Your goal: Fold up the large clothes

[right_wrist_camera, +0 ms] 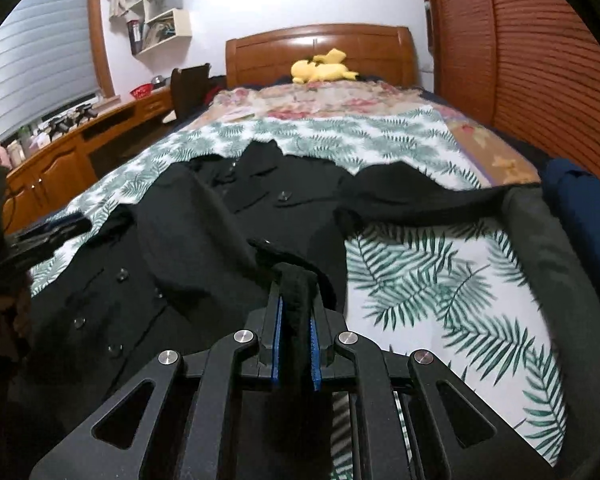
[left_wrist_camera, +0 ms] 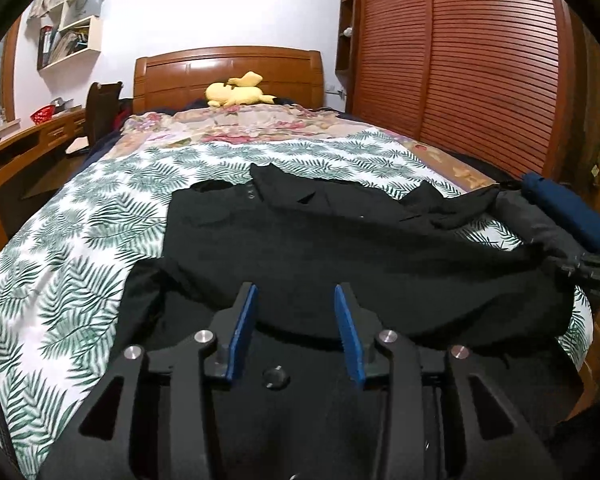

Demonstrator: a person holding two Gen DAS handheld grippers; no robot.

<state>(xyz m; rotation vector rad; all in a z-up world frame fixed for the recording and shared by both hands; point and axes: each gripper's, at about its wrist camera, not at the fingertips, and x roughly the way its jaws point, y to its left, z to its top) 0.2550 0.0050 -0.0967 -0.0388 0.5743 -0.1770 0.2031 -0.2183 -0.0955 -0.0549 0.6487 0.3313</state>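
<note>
Black coat (left_wrist_camera: 340, 248) spread over the leaf-print bed (left_wrist_camera: 80, 240). Right hand-held gripper (right_wrist_camera: 296, 304) pinching a coat fold (tight between blue pads); left hand-held gripper (left_wrist_camera: 296, 300) spread wide, hovering near the hem.

The black button-front coat (right_wrist_camera: 188, 240) is matt, slightly fuzzy woven cloth with small glossy buttons. Under it lies a white leaf-printed cotton-like bedsheet (right_wrist_camera: 440, 276), smooth and matt. The left hand-held gripper (left_wrist_camera: 295, 292) is matt black plastic with ribbed blue pads and bright metal pins. The curved wooden headboard (left_wrist_camera: 228, 72) shines with glossy varnish.
</note>
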